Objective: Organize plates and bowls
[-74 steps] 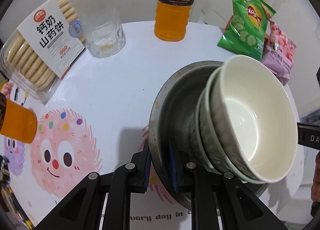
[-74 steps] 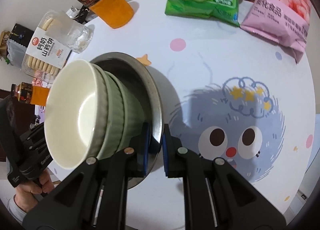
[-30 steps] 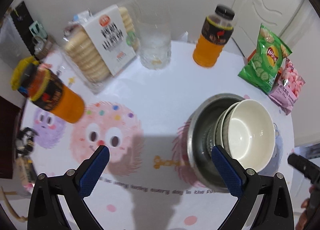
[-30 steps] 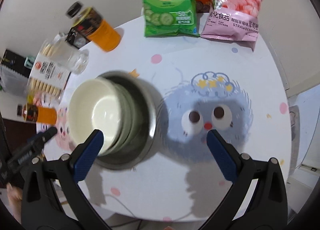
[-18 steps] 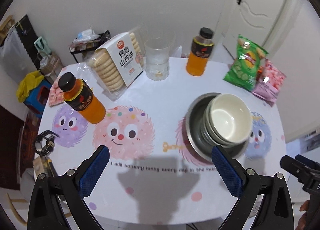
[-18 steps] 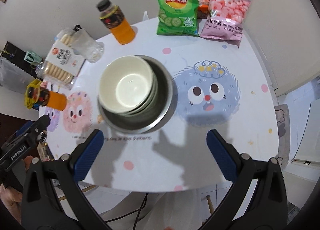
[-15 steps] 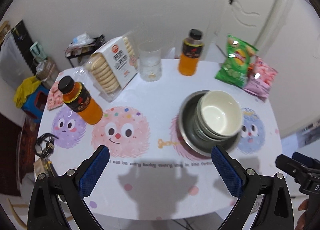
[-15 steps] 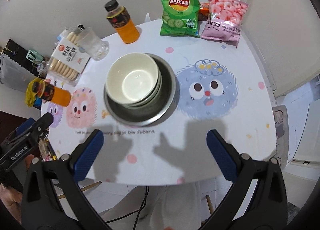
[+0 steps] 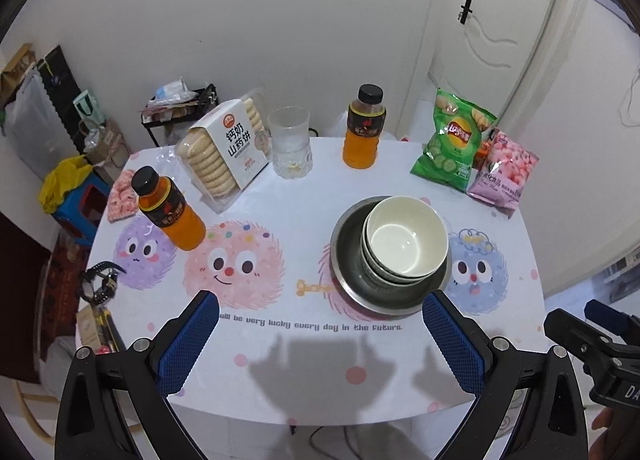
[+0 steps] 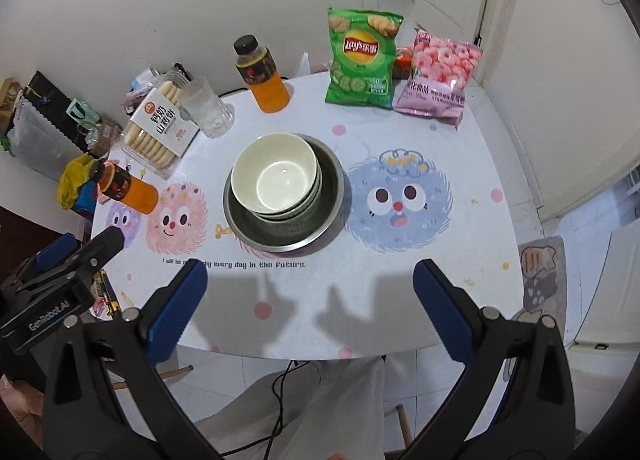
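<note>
Table (image 9: 304,376) with cartoon faces carries everything. Near its middle sits a metal basin (image 9: 352,280), and nested inside it are stacked bowls (image 9: 406,240), the white one on top. Chips (image 10: 360,60), biscuits (image 9: 228,148) and two orange bottles (image 9: 362,128) stand around, apart from it. Both claws, left gripper (image 9: 320,344) and right gripper (image 10: 310,308), hang above the near edge, spread wide, holding nothing.

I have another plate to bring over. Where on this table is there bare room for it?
The near edge of the table, in front of the steel basin of stacked bowls, is bare. The blue monster print to its right is free too. The back is crowded: biscuit pack, glass, orange drink bottle, chips bag.
</note>
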`<state>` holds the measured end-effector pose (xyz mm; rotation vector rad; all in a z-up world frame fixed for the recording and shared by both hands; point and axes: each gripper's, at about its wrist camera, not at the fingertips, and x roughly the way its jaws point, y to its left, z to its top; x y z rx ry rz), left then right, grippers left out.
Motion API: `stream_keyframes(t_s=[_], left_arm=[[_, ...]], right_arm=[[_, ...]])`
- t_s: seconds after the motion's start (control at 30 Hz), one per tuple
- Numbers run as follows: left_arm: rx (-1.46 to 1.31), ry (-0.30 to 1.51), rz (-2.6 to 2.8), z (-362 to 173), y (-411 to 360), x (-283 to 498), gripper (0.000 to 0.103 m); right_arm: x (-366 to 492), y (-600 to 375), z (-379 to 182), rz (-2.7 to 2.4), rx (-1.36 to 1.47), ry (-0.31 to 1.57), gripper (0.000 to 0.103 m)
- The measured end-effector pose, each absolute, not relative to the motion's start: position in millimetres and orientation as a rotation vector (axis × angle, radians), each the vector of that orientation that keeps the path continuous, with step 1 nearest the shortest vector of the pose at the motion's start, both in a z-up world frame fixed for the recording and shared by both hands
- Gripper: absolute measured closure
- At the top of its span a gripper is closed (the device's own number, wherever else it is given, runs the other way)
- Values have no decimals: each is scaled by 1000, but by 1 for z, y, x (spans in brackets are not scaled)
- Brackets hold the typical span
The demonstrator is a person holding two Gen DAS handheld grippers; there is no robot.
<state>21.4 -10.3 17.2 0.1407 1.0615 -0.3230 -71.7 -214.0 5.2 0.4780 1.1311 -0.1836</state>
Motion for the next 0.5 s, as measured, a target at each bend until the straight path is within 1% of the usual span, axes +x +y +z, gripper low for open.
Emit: stream_keyframes(t_s=[0.5], left_arm=[[142,1086,-259,12,-18,18,0]], right_arm=[[-69,-225,-4,-138,471,1150,1]])
